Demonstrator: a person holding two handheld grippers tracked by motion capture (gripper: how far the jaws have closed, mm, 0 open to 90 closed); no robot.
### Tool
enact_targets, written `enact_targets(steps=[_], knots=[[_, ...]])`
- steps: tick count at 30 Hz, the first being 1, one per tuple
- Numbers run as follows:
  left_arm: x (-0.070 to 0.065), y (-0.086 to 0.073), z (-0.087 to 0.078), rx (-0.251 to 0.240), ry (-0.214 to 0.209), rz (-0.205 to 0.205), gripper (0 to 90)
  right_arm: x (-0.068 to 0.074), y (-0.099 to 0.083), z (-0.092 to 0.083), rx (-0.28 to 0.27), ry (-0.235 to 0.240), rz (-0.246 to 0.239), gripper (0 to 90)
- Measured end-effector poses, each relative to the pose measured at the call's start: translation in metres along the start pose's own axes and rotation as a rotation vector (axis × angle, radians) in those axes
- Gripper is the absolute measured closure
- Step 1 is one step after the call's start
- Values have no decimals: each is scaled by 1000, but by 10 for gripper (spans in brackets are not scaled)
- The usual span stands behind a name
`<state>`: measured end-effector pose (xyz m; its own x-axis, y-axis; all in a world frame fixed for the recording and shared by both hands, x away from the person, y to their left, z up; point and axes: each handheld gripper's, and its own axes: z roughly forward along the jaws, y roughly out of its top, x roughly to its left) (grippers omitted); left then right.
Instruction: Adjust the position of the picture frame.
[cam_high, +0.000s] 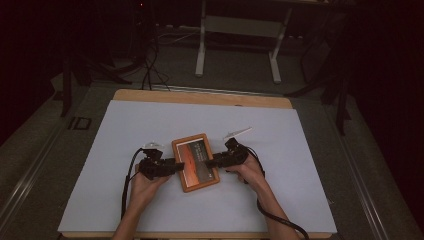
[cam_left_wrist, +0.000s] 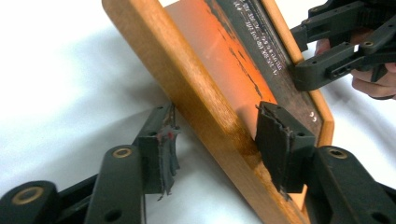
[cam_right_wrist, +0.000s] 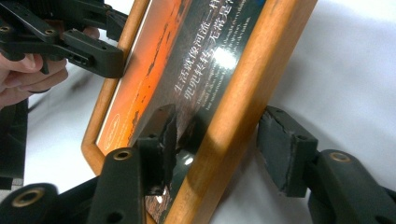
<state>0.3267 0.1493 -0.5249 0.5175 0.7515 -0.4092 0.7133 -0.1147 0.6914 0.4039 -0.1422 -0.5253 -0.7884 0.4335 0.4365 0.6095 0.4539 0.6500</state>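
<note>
A wood-framed picture (cam_high: 196, 162) with an orange and black print and white lettering lies in the middle of the white table top. My left gripper (cam_high: 179, 165) straddles its left edge. In the left gripper view (cam_left_wrist: 219, 140), one pad (cam_left_wrist: 280, 144) rests on the glass face (cam_left_wrist: 219, 70) and the other pad (cam_left_wrist: 161, 149) sits just off the wooden side. My right gripper (cam_high: 210, 162) straddles the opposite edge. There (cam_right_wrist: 217, 140), one pad (cam_right_wrist: 161, 140) lies on the glass and the other pad (cam_right_wrist: 280, 149) stands apart behind the wood (cam_right_wrist: 238, 107).
The white sheet (cam_high: 150, 120) covers a wooden table whose far edge (cam_high: 200, 96) shows. Beyond it a white-legged stand (cam_high: 237, 30) and cables (cam_high: 150, 65) sit on the dark floor. Wide bare sheet lies on all sides of the frame.
</note>
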Motion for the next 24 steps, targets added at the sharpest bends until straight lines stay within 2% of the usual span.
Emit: enact_targets(steps=[3, 8, 12, 13, 15, 18, 19, 20, 21, 22, 24], knots=[[-7, 2, -2, -17, -19, 30, 529, 2, -5, -9, -25, -2, 2, 537], [-12, 4, -4, -42, -92, 26, 604, 6, -17, -28, -80, 15, 39, 627], [-19, 6, -7, -68, -113, 22, 661, 13, -23, -37, -100, 28, 40, 647], [-20, 7, -9, -84, -138, 2, 678, 17, -26, -43, -116, 36, 45, 666], [-24, 8, -9, -90, -136, 11, 687, 22, -29, -48, -129, 20, 37, 670], [-28, 8, -8, -85, -134, 12, 687, 25, -31, -52, -130, 7, 43, 672], [-31, 8, -4, -72, -146, -11, 687, 26, -35, -56, -137, 7, 63, 674], [-31, 8, -4, -72, -146, -11, 687, 26, -37, -58, -139, 7, 77, 675], [-34, 7, -1, -62, -162, -30, 687, 26, -40, -60, -142, 12, 92, 676], [-34, 7, -1, -62, -162, -30, 687, 26, -40, -60, -142, 12, 92, 676], [-42, 6, 6, -43, -183, -53, 688, 26, -48, -69, -140, 8, 120, 676]])
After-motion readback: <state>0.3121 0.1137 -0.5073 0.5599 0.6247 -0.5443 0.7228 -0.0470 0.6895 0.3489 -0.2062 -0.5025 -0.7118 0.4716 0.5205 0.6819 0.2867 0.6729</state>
